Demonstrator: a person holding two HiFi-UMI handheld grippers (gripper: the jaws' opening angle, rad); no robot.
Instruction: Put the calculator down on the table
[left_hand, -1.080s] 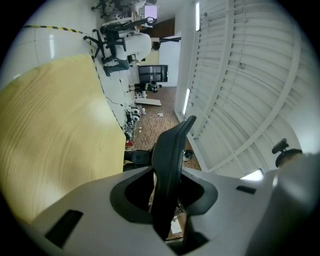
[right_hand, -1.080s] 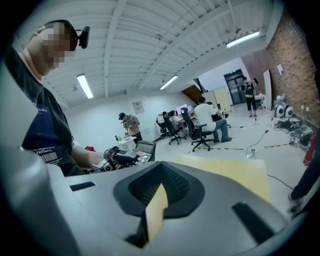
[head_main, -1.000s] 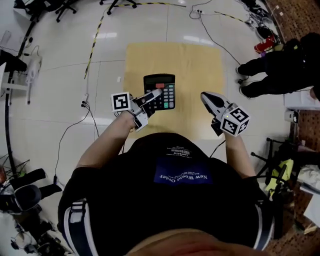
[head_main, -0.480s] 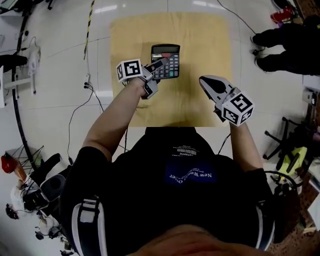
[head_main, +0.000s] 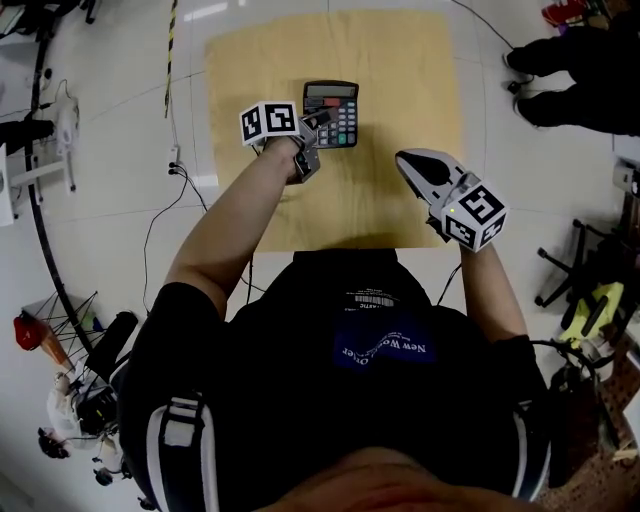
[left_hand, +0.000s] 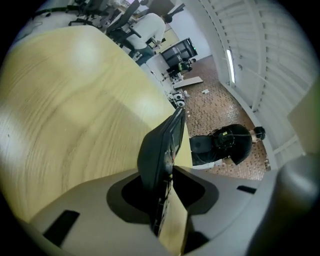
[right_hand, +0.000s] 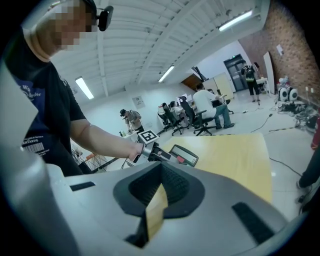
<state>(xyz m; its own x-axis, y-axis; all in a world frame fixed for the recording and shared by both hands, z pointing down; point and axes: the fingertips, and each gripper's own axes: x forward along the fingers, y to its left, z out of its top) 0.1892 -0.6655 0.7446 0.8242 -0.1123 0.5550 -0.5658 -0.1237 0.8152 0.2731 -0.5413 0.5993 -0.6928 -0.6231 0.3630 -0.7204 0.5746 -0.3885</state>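
A black calculator (head_main: 334, 100) with a grey display lies over the far part of the light wooden table (head_main: 400, 60). My left gripper (head_main: 317, 124) is shut on its near left edge. In the left gripper view the calculator (left_hand: 161, 145) stands edge-on between the jaws, tilted over the table top (left_hand: 70, 100); I cannot tell whether it touches the wood. My right gripper (head_main: 409, 161) hovers over the table's near right part, shut with nothing in it. The right gripper view shows the calculator (right_hand: 183, 155) and the left gripper (right_hand: 159, 154) ahead at left.
A person in dark clothes (head_main: 575, 75) stands on the floor beyond the table's right corner. Cables (head_main: 168, 160) run along the floor at the left. Stands and gear (head_main: 590, 300) crowd the right side. Office chairs and seated people (right_hand: 210, 110) are far behind.
My left gripper has carried the calculator down and away from my body, out over the far part of the table. The right gripper has sunk a little and stays shut.
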